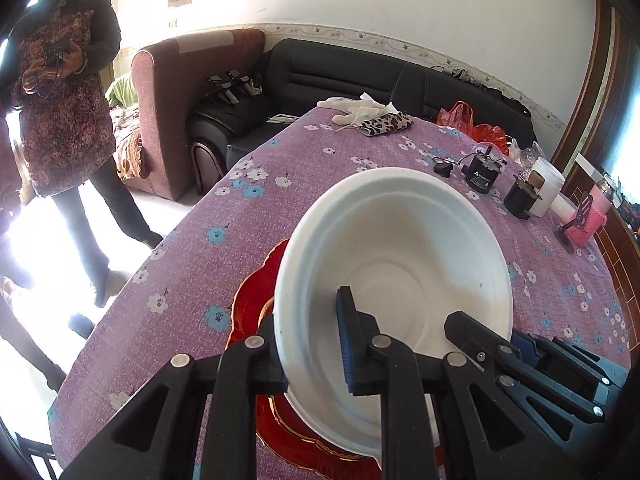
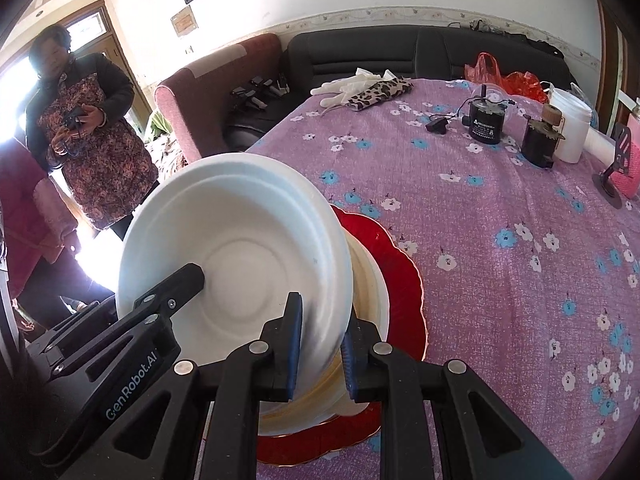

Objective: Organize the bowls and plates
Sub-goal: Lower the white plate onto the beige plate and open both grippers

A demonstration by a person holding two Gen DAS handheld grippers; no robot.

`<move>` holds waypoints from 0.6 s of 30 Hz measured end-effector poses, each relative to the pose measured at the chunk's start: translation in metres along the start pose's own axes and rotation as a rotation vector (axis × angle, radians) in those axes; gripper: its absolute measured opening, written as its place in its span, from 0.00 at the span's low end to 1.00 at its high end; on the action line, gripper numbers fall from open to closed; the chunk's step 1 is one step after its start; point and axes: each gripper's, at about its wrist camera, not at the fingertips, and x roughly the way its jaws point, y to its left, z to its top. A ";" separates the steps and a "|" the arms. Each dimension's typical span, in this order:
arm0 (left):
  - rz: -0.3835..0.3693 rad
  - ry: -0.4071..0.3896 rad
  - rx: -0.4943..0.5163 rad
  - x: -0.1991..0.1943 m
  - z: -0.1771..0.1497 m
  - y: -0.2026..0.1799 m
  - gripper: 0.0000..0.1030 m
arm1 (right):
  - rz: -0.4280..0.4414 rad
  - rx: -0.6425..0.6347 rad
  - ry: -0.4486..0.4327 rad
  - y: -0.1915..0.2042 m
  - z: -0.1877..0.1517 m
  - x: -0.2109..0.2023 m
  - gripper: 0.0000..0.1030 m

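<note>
White bowl [image 1: 400,248] tilted above red scalloped plate [image 1: 256,292] on purple floral tablecloth [image 1: 192,264]; left gripper [image 1: 312,344] clamped on bowl's near-left rim, right gripper [image 2: 320,350] clamped on opposite rim, both jaws nearly together; cream dish [image 2: 368,292] underneath

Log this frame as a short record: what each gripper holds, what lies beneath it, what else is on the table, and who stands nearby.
held item: white bowl, tilted
left gripper: fingers clamp one side of the bowl's rim
right gripper: fingers clamp the opposite side of the rim
beneath: cream dish on a scalloped red plate with gold edge
surface: table with purple floral cloth
far end of table: white gloves, leopard-print pouch, two black motors, white tub
bystander: person standing beside the table, holding a small device
</note>
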 end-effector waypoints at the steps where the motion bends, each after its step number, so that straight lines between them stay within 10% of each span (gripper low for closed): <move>1: -0.001 0.000 -0.001 0.001 0.000 0.000 0.18 | -0.003 -0.002 -0.004 0.000 0.001 0.001 0.20; 10: -0.009 -0.001 -0.015 0.003 0.003 0.003 0.21 | -0.005 -0.018 -0.020 -0.001 0.004 0.005 0.20; 18: -0.017 -0.051 -0.057 -0.011 0.001 0.011 0.46 | 0.000 -0.012 -0.053 0.001 0.001 0.003 0.25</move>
